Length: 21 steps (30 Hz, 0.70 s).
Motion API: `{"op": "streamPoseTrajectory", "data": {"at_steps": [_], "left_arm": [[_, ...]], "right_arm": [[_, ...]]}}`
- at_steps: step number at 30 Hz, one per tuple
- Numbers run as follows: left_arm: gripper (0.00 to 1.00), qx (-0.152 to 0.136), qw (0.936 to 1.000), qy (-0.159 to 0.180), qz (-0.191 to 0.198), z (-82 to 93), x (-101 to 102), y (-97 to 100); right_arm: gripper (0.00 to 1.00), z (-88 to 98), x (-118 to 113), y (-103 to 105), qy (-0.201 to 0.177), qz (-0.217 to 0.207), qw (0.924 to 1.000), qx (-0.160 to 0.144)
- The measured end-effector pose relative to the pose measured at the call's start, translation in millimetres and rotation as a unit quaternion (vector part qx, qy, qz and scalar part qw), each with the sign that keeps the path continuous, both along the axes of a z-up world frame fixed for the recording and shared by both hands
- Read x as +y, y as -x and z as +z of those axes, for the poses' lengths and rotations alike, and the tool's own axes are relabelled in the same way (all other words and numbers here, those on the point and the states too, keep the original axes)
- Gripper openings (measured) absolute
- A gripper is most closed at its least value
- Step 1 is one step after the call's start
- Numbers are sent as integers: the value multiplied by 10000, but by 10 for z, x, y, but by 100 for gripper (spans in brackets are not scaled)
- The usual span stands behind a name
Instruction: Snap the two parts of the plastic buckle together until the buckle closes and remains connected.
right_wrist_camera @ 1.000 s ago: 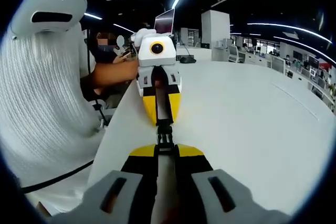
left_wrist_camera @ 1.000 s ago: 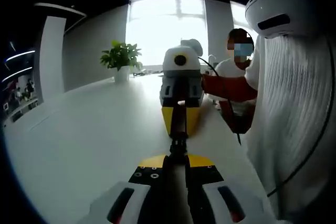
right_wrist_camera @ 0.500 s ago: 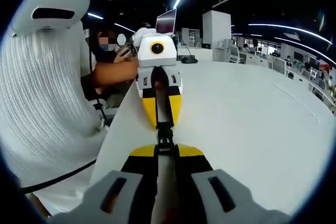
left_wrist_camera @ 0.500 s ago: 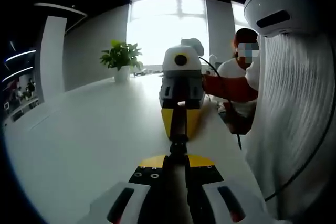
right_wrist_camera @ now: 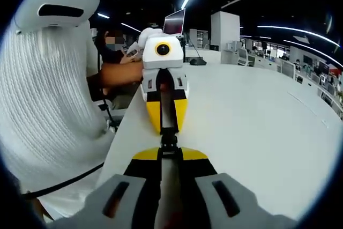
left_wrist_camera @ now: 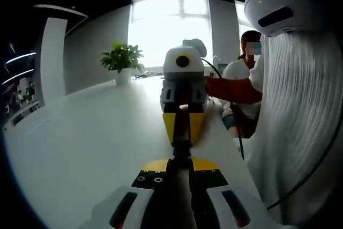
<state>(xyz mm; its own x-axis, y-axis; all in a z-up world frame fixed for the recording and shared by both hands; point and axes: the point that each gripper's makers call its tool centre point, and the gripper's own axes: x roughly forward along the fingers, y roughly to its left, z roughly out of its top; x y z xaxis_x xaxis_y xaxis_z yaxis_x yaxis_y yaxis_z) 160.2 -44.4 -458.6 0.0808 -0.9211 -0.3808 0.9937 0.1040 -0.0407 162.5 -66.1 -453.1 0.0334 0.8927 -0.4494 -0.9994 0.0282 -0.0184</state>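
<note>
1. A small black plastic buckle [left_wrist_camera: 181, 147] hangs in the air between two handheld grippers that face each other nose to nose above a white table [left_wrist_camera: 91, 132]. In the right gripper view the same buckle [right_wrist_camera: 169, 139] sits between the two sets of yellow-tipped jaws.

2. The two buckle halves look touching or joined end to end. The seam is too small and dark to tell whether the latch has fully caught.

3. The left gripper [left_wrist_camera: 181, 160] has its jaws pressed together, pinching the near end of the buckle. In the right gripper view it is the white and yellow tool opposite.

4. The right gripper [right_wrist_camera: 169, 151] likewise has its jaws closed tight on its own end of the buckle.

5. Judged from its look, the buckle is light, stiff and smooth, so it could twist or slip out of a shallow pinch. The best hold seems to be on each half's flat body, clear of the springy side prongs, pushing straight along the shared line.

6. A person in a white ribbed sweater [left_wrist_camera: 300, 122] holds the tools.

7. Farther off, a potted plant [left_wrist_camera: 122, 60] stands on the table before a bright window [left_wrist_camera: 169, 28], and another person sits beyond.
</note>
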Motion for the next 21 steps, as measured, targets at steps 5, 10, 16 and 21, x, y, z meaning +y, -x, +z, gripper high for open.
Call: {"op": "streamPoseTrajectory", "data": {"at_steps": [5, 10, 16, 21], "left_arm": [[11, 5, 10000, 1, -26, 1, 0, 9], [11, 20, 10000, 5, -28, 2, 1, 13], [11, -6, 10000, 9, -72, 3, 1, 27], [10, -10, 9999, 23, -158, 1, 2, 24]], "right_arm": [[12, -1, 6, 14, 24, 49, 10000, -35], [11, 1, 10, 10, -1, 78, 10000, -34], [11, 0, 9, -1, -16, 139, 9999, -19], [11, -2, 13, 2, -8, 184, 9998, -12]]}}
